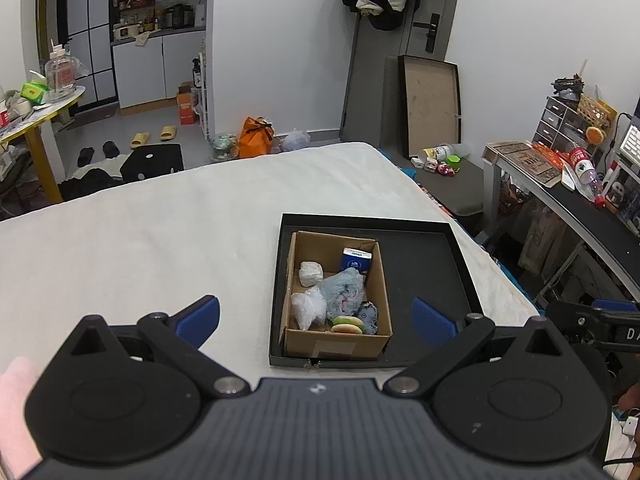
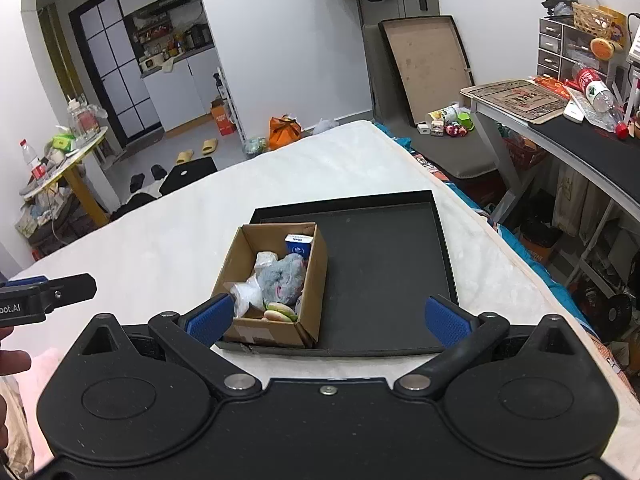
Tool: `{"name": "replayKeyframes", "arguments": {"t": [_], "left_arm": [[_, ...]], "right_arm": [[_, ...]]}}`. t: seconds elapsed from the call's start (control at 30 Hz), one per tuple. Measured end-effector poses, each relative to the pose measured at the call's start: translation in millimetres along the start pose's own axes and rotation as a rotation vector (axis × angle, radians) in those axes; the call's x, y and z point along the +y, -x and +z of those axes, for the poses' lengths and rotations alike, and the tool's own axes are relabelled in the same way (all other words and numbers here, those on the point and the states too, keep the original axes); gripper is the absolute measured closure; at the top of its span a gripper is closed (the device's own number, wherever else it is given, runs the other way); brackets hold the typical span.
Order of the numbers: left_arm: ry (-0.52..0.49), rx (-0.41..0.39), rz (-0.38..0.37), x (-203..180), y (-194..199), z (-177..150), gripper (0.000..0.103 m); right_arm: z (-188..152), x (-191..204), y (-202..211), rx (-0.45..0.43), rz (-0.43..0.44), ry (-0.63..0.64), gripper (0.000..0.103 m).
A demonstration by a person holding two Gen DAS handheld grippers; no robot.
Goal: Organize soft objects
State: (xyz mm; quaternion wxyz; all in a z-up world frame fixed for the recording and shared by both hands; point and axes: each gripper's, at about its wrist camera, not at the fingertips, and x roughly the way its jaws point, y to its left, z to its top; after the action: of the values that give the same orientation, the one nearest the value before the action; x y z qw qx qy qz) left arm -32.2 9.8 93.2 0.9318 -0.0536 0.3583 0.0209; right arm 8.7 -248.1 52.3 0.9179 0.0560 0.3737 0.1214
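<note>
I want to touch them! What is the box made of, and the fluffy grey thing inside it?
The box looks like plain brown cardboard: matte, with folded flaps and a tape patch on the front. The fluffy grey thing looks like plush fabric, maybe a soft toy: shaggy, fuzzy surface with a bit of pink. Its exact fibre can't be told from here.

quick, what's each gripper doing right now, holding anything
Left gripper: open, holding nothing, above the bed short of the cardboard box.
Right gripper: open, holding nothing, in front of the black tray.
</note>
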Motion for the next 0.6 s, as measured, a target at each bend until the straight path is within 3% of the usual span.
{"name": "replayKeyframes", "arguments": {"t": [0.6], "left_arm": [[-0.023,0.019,-0.013,-2.2,-4.4,-4.0,0.001]], "right_arm": [[-1.5,2.2,-0.8,0.010,0.011,0.007,0.000]]}}
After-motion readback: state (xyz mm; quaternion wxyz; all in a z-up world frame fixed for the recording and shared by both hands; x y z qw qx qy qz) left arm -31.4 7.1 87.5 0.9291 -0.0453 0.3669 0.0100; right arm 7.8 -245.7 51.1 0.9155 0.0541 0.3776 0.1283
